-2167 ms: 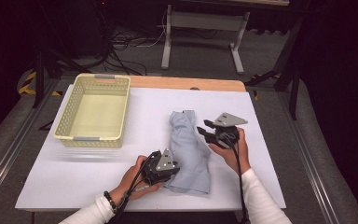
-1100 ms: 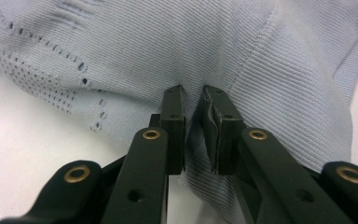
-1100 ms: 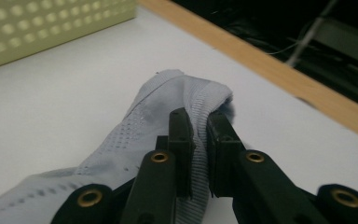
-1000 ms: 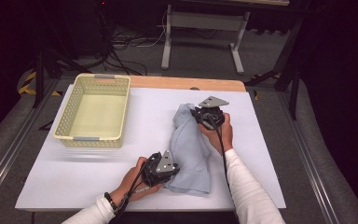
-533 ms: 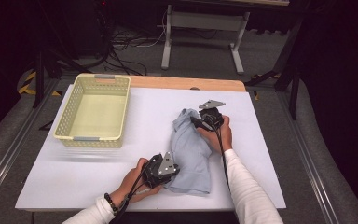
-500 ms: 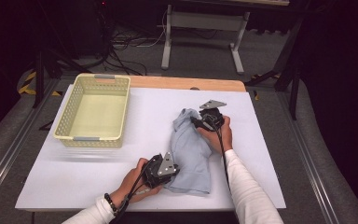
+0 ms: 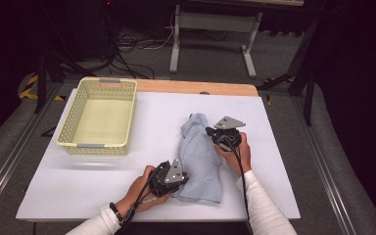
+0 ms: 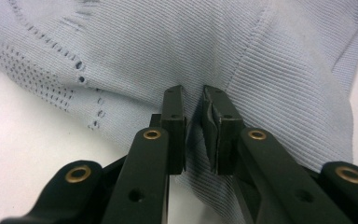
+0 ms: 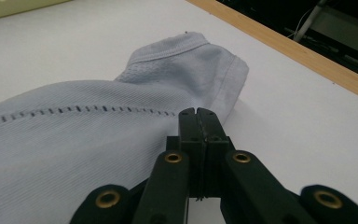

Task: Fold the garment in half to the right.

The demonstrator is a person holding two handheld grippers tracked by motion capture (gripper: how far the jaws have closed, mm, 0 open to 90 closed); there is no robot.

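A light blue knitted garment (image 7: 200, 156) lies folded lengthwise on the white table (image 7: 78, 186). My left gripper (image 7: 183, 180) is at its near left edge, shut on a fold of the cloth (image 8: 261, 56) that sits pinched between the pads (image 8: 193, 100). My right gripper (image 7: 210, 132) rests at the garment's right edge near the far end. Its jaws have just been closing and now meet pad to pad (image 9: 198, 112), with no cloth visible between them. The ribbed hem (image 9: 186, 51) lies just beyond its tips.
A pale yellow perforated basket (image 7: 98, 146) stands at the table's left, with nothing in it. A wooden strip (image 7: 196, 87) runs along the far edge. Bare white surface lies right of the garment and between it and the basket.
My right gripper has come a little nearer and lower along the garment's right edge, and its jaws are shut. The garment's far end lies flatter. The left gripper has kept still.
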